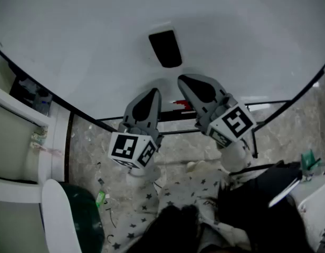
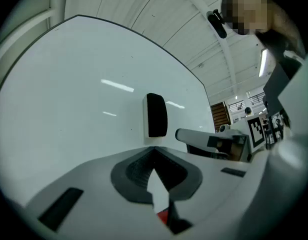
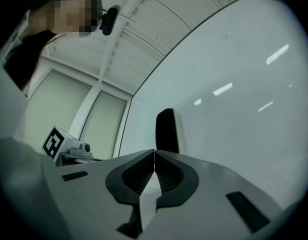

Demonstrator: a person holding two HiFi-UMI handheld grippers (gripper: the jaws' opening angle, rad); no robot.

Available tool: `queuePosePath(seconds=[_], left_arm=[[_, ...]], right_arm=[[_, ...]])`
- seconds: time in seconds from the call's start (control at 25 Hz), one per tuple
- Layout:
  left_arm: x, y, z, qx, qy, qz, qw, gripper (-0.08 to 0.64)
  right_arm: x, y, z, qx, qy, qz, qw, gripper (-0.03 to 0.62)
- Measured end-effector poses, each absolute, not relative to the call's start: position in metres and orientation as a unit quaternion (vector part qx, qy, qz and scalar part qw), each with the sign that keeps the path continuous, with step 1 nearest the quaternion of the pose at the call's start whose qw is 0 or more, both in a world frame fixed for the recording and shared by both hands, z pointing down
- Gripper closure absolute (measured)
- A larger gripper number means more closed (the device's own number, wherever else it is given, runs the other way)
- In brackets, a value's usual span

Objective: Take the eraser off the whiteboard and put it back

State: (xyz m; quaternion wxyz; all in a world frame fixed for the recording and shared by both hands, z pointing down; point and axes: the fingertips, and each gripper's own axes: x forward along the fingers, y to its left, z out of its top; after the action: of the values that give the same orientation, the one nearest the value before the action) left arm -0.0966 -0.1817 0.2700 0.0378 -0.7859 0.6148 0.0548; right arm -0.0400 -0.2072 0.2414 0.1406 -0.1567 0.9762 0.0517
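Though apart from left tongs (image 1: 154, 91) and right tongs (image 1: 181, 79) — eraser (image 1: 165, 48) on whiteboard (image 1: 73, 36), ahead.

1. The left gripper (image 1: 153, 93) and the right gripper (image 1: 181, 79) each have a smooth grey shell that tapers to a point, with a dark inset panel on top.
2. Black ribbed pads (image 3: 139, 176) line the inner faces of the jaws.
3. Each gripper carries a white cube (image 1: 132, 149) printed with black square markers.
4. The person wears a light fabric (image 1: 179, 193) dotted with small dark stars, and a black garment (image 1: 257, 207).
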Motion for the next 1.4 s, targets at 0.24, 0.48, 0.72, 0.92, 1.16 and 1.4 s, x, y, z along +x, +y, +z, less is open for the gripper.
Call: queuePosePath(seconds=[0.24,0.48,0.72,0.92,1.16,1.4], left_arm=[[-0.096,-0.192,0.247,-0.812,0.578,0.053,0.057,0.558],[-0.097,-0.198,0.239,-0.844,0.53,0.043,0.065,0.56],[-0.107,-0.187,0.228,-0.866,0.492,0.041,0.083,0.56],[-0.102,-0.193,0.228,-0.878,0.469,0.048,0.09,0.56],[-0.09,-0.199,0.222,-0.884,0.456,0.053,0.087,0.558],[-0.082,-0.201,0.226,-0.882,0.461,0.056,0.08,0.56]], right_arm=[[-0.032,-0.217,0.198,-0.229,0.949,0.136,0.171,0.583],[-0.033,-0.222,0.176,-0.288,0.924,0.147,0.206,0.445],[-0.053,-0.216,0.163,-0.343,0.902,0.173,0.198,0.339],[-0.051,-0.232,0.163,-0.398,0.881,0.182,0.177,0.331],[-0.04,-0.249,0.166,-0.452,0.858,0.199,0.142,0.331],[-0.036,-0.247,0.175,-0.48,0.843,0.208,0.123,0.331]])
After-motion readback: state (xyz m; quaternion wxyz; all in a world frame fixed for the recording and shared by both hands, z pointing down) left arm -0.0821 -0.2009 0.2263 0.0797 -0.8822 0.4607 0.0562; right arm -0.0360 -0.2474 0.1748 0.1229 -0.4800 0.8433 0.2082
